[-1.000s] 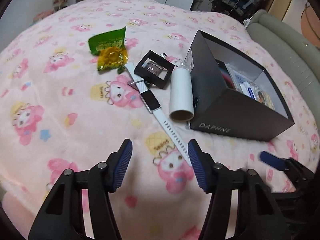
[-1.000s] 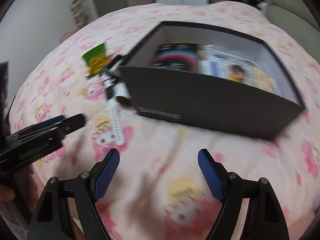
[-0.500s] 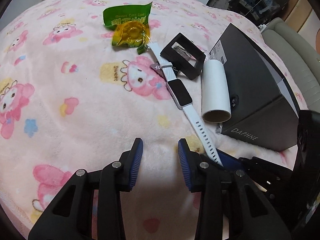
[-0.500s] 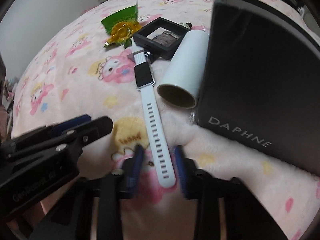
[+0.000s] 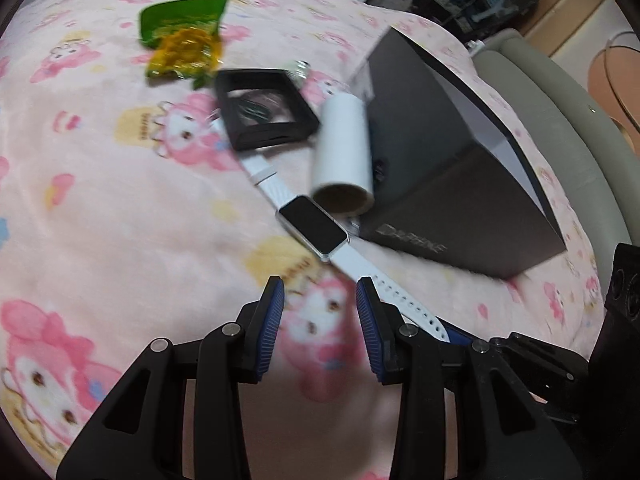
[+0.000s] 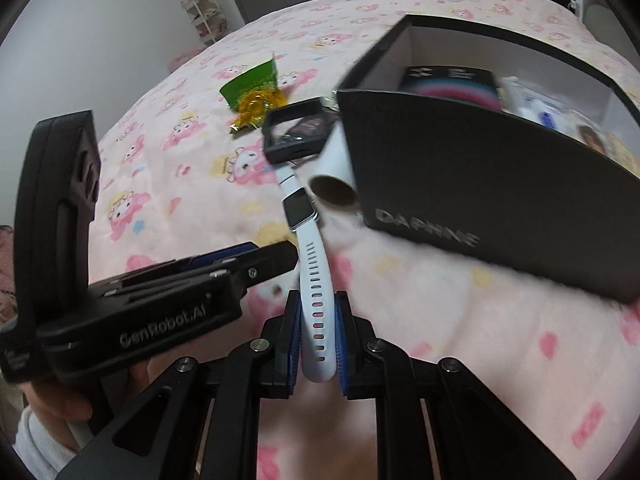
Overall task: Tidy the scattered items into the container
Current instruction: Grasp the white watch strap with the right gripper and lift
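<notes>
Fingers of the right gripper (image 6: 317, 338), angled steeply down, have just closed on the white smartwatch (image 6: 310, 264) strap on the bed beside the black box (image 6: 500, 196); left gripper (image 5: 320, 320) hovers alongside, half-spread, empty.

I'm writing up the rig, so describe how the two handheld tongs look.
Both the left tongs and right tongs are matte black with ribbed blue pads and silver pivot bolts. The left body carries white "GenRobot.AI" lettering. A white sleeve shows behind it.
</notes>
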Demonstrator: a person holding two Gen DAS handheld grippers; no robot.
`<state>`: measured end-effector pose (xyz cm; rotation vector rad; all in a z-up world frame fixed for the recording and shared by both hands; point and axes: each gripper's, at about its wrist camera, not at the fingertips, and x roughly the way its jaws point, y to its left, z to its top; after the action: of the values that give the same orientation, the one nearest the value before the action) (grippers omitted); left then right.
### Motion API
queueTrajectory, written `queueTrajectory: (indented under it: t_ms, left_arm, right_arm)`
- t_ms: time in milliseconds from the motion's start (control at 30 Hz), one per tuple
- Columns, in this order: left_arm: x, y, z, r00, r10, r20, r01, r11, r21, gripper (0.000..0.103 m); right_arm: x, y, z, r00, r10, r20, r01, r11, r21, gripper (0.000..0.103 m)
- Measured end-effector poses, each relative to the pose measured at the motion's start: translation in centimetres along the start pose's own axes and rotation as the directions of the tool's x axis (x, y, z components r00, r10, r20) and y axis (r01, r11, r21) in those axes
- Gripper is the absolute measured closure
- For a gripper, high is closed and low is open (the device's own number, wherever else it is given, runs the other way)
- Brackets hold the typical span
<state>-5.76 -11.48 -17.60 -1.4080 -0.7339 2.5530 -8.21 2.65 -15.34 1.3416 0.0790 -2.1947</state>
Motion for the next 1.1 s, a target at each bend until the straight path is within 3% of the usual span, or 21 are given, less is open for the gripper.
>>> queueTrajectory:
  t_ms: [133, 233, 333, 400, 567, 700, 800, 933, 1000, 1100]
  left_arm:
    - [0.0, -1.5, -0.9, 1.000, -0.013, -0.021, 0.014, 0.999, 0.036, 0.066]
    - [0.0, -2.0, -1.4, 0.995, -0.083, -0.050, 0.084, 0.996, 0.012, 0.066]
    - [0.5, -1.9, -1.9, 0.970, -0.217, -0.106, 0.210, 0.975, -0.072, 0.064]
    - [1.1, -1.8, -2.1, 0.959, -0.246, -0.137, 0.234, 0.967, -0.101, 0.064]
    - [1.9, -2.5, -1.4, 0.961, -0.242, -0.136, 0.230, 0.968, -0.100, 0.064]
    - [2.0, -3.2, -1.3, 0.973, -0.191, -0.127, 0.184, 0.981, -0.063, 0.067]
    - [1.6, -4.3, -1.8, 0.987, -0.107, -0.118, 0.109, 0.994, 0.017, 0.072]
    - [0.9, -4.0, -1.6, 0.993, -0.062, -0.102, 0.069, 0.996, 0.064, 0.072]
    - [1.0, -4.4, -1.6, 0.994, -0.055, -0.099, 0.061, 0.996, 0.062, 0.073]
    - [0.7, -4.1, -1.5, 0.994, -0.052, -0.099, 0.058, 0.997, 0.055, 0.073]
  right_arm:
    - [-2.1, -1.3, -1.3, 0.999, -0.034, 0.014, 0.033, 0.999, 0.017, 0.090]
    - [-2.9, -1.9, -1.9, 0.998, -0.062, 0.017, 0.062, 0.998, 0.029, 0.090]
    - [-3.4, -2.5, -2.5, 0.997, -0.072, 0.011, 0.071, 0.997, 0.043, 0.090]
    - [-3.7, -2.9, -2.9, 0.998, -0.065, 0.008, 0.065, 0.997, 0.052, 0.090]
    - [-4.3, -2.9, -3.4, 0.997, -0.076, 0.010, 0.075, 0.996, 0.039, 0.090]
    - [-4.8, -3.5, -4.0, 0.995, -0.097, 0.012, 0.096, 0.995, 0.039, 0.090]
    - [-4.9, -4.3, -4.2, 0.987, -0.159, 0.010, 0.158, 0.986, 0.057, 0.090]
    - [-5.5, -5.7, -4.0, 0.971, -0.240, 0.017, 0.237, 0.965, 0.112, 0.090]
    - [-5.9, -5.9, -3.8, 0.971, -0.236, 0.029, 0.231, 0.965, 0.121, 0.090]
    - [-6.0, -5.5, -3.7, 0.985, -0.170, 0.030, 0.165, 0.979, 0.120, 0.090]
